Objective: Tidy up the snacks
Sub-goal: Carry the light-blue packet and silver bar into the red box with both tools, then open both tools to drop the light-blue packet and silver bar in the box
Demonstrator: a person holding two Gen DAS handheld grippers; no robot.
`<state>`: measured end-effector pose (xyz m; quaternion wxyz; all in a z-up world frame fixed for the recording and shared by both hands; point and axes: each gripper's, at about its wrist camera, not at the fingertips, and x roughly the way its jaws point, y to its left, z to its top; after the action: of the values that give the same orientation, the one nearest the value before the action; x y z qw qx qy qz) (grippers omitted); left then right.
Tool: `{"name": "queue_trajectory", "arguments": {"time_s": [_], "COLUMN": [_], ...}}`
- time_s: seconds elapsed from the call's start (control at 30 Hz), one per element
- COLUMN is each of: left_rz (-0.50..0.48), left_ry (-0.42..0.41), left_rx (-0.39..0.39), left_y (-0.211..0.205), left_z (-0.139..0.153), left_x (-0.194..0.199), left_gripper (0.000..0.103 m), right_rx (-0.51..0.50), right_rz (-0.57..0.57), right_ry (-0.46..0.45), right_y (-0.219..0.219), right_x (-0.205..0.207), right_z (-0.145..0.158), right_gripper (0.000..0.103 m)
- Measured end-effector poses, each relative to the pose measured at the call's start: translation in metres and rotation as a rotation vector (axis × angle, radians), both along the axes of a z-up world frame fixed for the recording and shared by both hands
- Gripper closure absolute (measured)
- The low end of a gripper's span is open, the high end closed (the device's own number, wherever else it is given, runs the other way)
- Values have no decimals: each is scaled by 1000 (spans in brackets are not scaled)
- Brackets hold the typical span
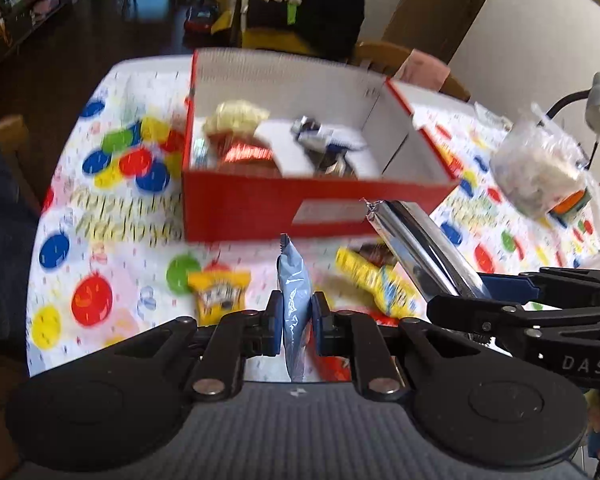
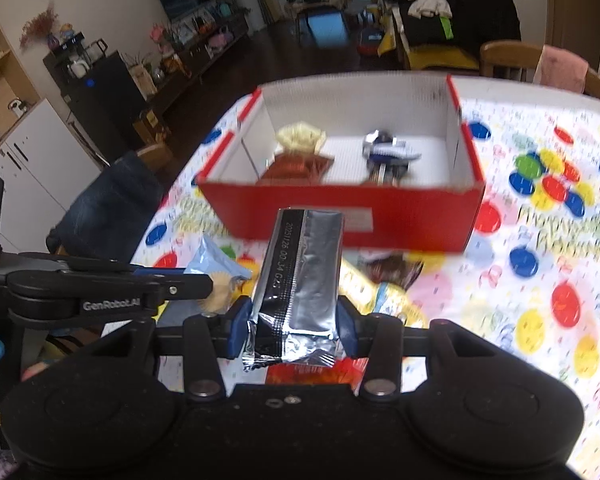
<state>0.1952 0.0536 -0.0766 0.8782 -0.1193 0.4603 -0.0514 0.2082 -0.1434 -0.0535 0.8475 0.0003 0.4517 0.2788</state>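
Silver foil packet, crinkly, flat and oblong, pinched between right tongs, lifted clear of the bench, pointing at the red cardboard box just ahead. Pale blue packet, glossy and thin, clamped edge-on in left tongs, likewise raised. Probably both bound for the box, already holding a few wrapped snacks. Below the tongs, yellow packets loose on the dotted tablecloth.

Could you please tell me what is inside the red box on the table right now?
Inside the red box lie a cream-and-orange snack packet and a blue-and-white wrapped snack. The near wall hides the floor just behind it, so anything there cannot be seen.
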Motion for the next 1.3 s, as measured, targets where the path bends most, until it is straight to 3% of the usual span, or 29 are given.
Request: {"name": "queue_trajectory", "arguments": {"time_s": [0.37, 0.67, 1.03, 1.3], "left_rz": [-4, 26, 43, 49], "left_ry": [-101, -89, -11, 113], "left_rx": [54, 69, 107, 104], "left_y": [-4, -1, -7, -4], "left_z": [44, 57, 38, 6], "left_x": [44, 105, 177, 222], "left_gripper": [89, 89, 89, 89], "right_rx": [2, -48, -121, -169], "right_rz": [-19, -44, -25, 7], "right_ry": [-104, -118, -59, 22], "right_y": [-4, -2, 16, 32], "right_x": [45, 103, 168, 205], "right_z": [35, 33, 7, -22], "right_gripper": [60, 60, 60, 60]}}
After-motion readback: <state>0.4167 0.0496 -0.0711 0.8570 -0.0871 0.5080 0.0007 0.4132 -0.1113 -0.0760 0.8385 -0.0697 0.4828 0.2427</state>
